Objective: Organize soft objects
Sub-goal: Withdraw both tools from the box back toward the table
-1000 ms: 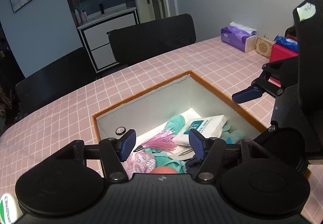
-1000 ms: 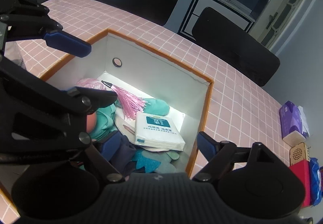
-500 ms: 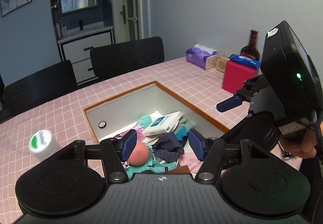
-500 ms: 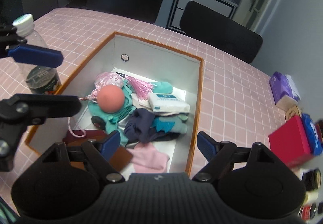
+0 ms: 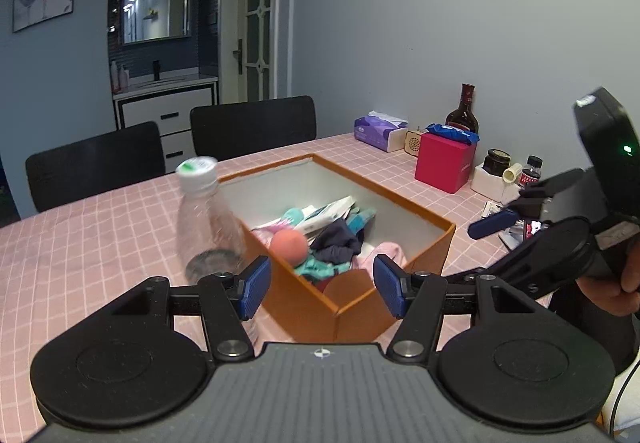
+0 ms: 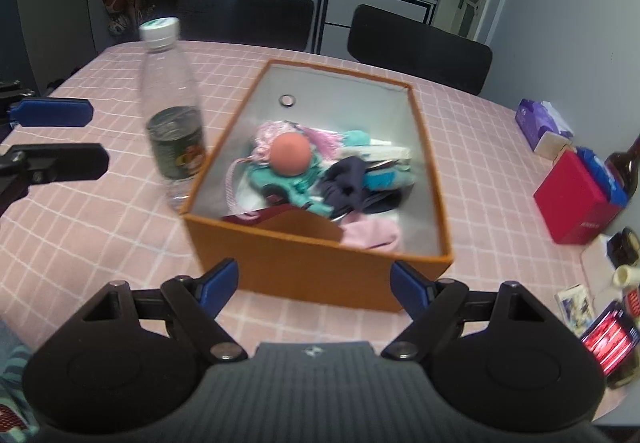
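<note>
An orange box (image 5: 400, 199) (image 6: 300, 267) stands on the pink checked tablecloth. Inside it lie a salmon ball (image 5: 289, 243) (image 6: 289, 154), teal cloth (image 5: 320, 267) (image 6: 280, 179), a navy cloth (image 5: 336, 239) (image 6: 348, 179), a pink sock (image 5: 384, 253) (image 6: 372, 233) and a tissue pack (image 5: 324, 213) (image 6: 384, 153). My left gripper (image 5: 322, 291) (image 6: 60, 137) hangs open and empty, short of the box's near corner. Open and empty too, my right gripper (image 6: 316, 285) (image 5: 504, 211) sits in front of the box's near wall.
A clear plastic bottle (image 5: 208, 219) (image 6: 172, 115) stands against the box's left side. To the right are a red box (image 5: 444, 163) (image 6: 576, 199), a purple tissue box (image 5: 378, 131) (image 6: 536, 123), a dark glass bottle (image 5: 462, 115) and small jars. Two black chairs stand behind the table.
Both grippers have drawn back from above the box's inside to in front of it; its outer walls and the bottle now show. Neither took hold of anything.
</note>
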{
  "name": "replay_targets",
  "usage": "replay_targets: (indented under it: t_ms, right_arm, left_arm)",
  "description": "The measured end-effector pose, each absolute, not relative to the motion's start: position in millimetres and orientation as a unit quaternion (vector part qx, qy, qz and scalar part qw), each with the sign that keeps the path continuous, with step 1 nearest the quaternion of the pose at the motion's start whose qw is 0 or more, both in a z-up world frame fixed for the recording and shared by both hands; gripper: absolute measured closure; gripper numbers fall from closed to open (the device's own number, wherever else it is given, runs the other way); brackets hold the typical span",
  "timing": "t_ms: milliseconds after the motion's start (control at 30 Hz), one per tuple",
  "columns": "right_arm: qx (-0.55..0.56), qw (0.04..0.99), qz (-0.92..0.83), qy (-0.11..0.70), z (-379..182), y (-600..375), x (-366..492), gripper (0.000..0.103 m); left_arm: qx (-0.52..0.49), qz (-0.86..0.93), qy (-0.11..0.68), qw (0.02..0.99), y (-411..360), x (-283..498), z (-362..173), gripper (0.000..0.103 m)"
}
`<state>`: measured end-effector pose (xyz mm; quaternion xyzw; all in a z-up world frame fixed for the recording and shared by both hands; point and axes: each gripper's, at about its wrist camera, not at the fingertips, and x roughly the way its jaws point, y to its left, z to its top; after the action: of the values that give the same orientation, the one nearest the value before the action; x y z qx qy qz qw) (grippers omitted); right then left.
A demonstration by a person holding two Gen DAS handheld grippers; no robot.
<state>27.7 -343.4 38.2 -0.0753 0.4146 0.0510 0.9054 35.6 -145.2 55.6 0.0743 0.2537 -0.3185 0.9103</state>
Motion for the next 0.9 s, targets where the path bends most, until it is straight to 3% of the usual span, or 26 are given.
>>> replay_targets:
  t_ms: [467, 833, 900]
  right_arm:
    - [-0.008, 0.946, 0.082, 0.314, 18, -239, -38, 0.019]
    - [0.016, 0.968, -0.006, 0.25, 12, -194, -41, 0.007]
    - [0.011, 0.97, -0.016, 0.241, 16, -191, -46, 0.007]
  left_arm:
    - [0.046, -0.184, 0.243, 0.951, -35, -7, 12, 0.033]
    - [0.036, -0.067, 0.195, 0.978, -11, -27, 21, 0.033]
    - [0.043, -0.062, 0.188, 0.979, -11, -34, 26, 0.026]
